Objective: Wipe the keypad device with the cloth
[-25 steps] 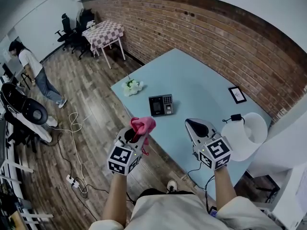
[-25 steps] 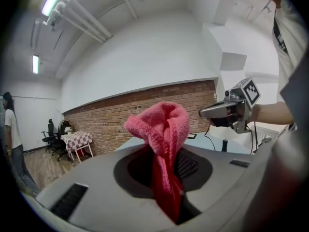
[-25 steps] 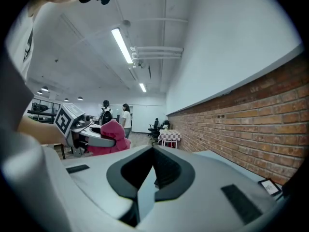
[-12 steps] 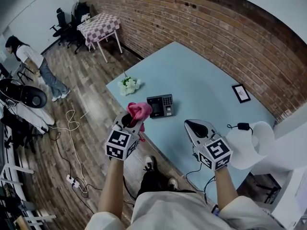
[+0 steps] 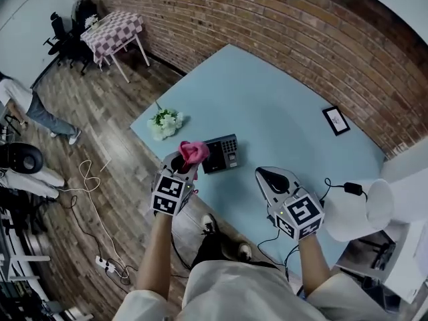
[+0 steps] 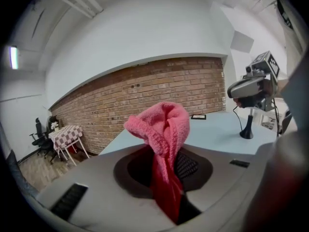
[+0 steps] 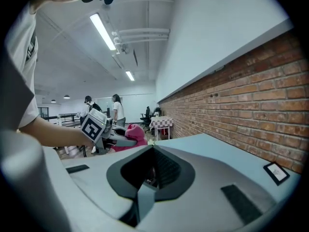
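Note:
The black keypad device lies flat near the front left edge of the light blue table. My left gripper is shut on a pink cloth, which hangs just over the device's left edge; whether it touches I cannot tell. In the left gripper view the cloth bunches up above the jaws of the left gripper and hides the device. My right gripper hovers over the table's front edge to the right of the device, and in its own view the right gripper is shut and holds nothing.
White flowers lie at the table's left corner. A small framed picture sits by the brick wall. A white lampshade and a black plug with cable are at the right. A checkered table stands on the wooden floor.
The left gripper has carried the pink cloth forward from off the table's edge to the keypad device's left side. The right gripper stayed about where it was, still shut.

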Motion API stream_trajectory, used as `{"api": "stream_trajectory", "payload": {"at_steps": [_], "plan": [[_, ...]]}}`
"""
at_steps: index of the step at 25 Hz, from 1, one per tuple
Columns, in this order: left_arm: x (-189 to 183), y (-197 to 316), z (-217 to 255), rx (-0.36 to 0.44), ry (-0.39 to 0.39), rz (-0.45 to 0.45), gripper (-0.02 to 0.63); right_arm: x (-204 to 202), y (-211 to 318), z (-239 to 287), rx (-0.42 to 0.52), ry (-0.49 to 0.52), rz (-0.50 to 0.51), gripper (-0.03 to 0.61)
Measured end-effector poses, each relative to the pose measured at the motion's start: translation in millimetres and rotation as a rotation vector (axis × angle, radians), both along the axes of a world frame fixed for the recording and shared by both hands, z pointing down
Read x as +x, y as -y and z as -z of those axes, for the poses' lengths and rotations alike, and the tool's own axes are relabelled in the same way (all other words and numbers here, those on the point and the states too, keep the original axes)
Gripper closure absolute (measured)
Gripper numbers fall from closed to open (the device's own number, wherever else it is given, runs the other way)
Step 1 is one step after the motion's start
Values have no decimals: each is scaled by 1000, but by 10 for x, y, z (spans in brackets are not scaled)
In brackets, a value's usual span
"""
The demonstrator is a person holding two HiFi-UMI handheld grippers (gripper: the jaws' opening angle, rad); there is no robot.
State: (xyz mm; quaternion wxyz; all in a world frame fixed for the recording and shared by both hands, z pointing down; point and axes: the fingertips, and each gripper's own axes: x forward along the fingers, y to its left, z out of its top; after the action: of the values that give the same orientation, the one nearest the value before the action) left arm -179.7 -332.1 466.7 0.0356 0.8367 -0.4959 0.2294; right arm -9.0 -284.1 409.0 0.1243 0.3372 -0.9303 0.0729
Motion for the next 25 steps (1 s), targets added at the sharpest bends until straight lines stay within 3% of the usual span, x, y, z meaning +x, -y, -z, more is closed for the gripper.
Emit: {"api": "stream_trajectory", "payload": {"at_steps": [5,13,18,25], "plan": [[-78,347,-413,-58,-12,-54,514,-115,243,-151,-49,-6,-49,568],[-92,628,-938,-148,55,-116,514,-184,460,-416,-125,-27,-97,568],[-72,658,-1056,-116,97,-156,512,-280,474,-535,-140,-36,-103,568],[-13,569,-1149,-71,218,-235,511,-288,503,-579,-143,-46,-122,568]]}}
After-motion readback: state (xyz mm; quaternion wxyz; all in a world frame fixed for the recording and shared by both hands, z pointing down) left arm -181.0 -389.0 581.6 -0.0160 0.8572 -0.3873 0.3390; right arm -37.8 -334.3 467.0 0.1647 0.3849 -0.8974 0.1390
